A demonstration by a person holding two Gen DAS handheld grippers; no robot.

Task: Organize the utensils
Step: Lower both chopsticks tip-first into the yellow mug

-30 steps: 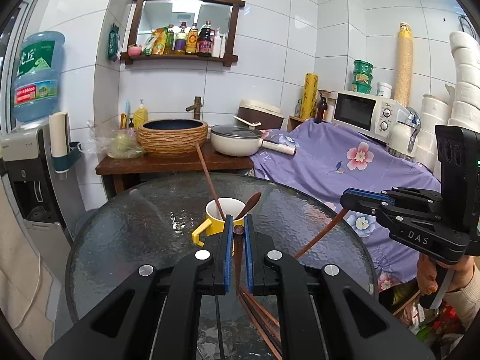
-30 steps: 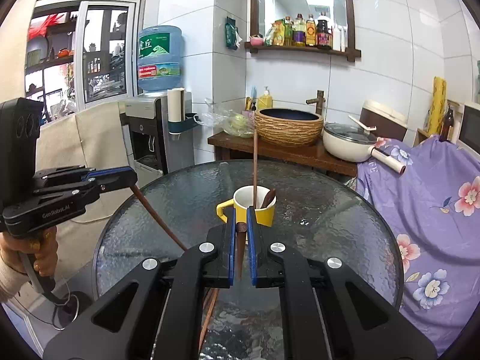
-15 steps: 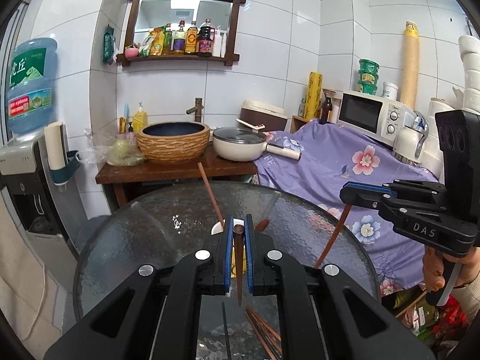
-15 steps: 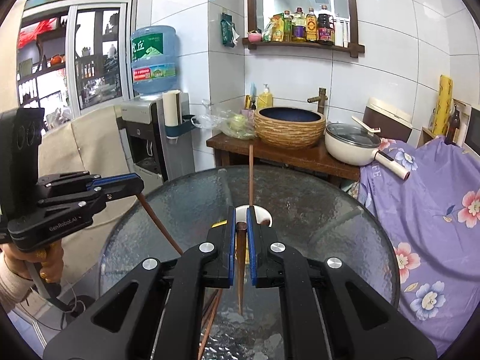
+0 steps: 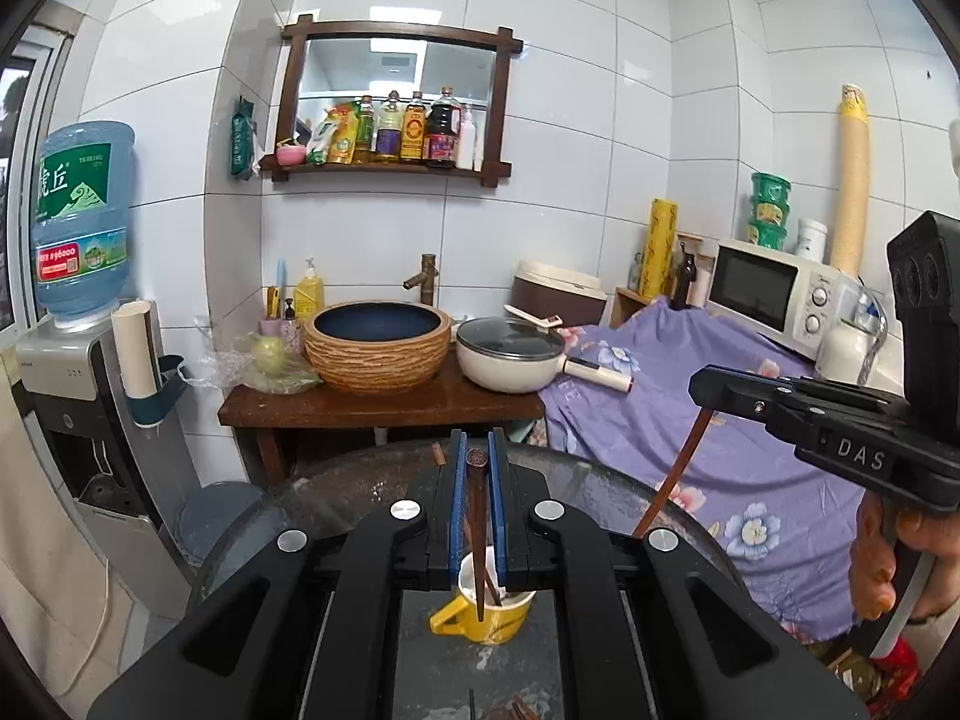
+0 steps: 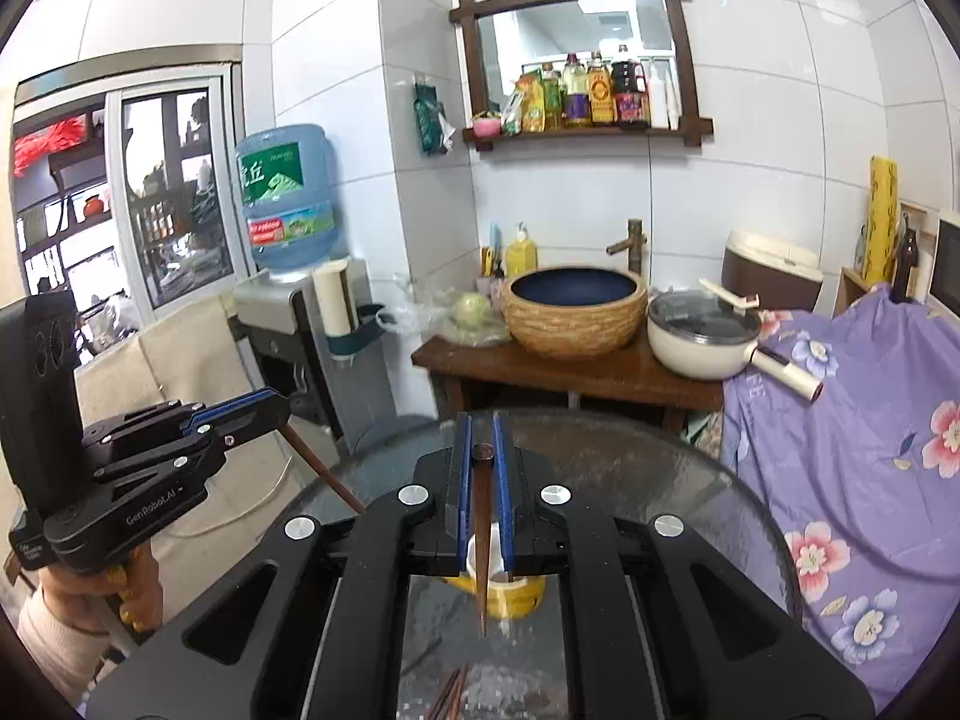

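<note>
Fingers (image 5: 474, 507) of the left gripper (image 5: 474, 504) pinching one brown chopstick (image 5: 477, 540), held near upright with its tip over the yellow mug (image 5: 483, 615) on the glass desk (image 5: 660, 498). Fingers (image 6: 501, 504) of the right gripper (image 6: 480, 498) likewise clamped on a second chopstick (image 6: 480, 546), its point hanging just short of the same mug (image 6: 510, 591).

Best done by lowering one stick at a time, tip centred inside the rim, then releasing only once the tip is well inside (two at once risks a clash, and the mug may already hold utensils). More chopsticks (image 6: 450, 690) left lying on the desk nearer the camera.

Against a second ago: both sticks raised clear of the desk and swung toward vertical, mug now low beneath the fingers instead of ahead of them.
</note>
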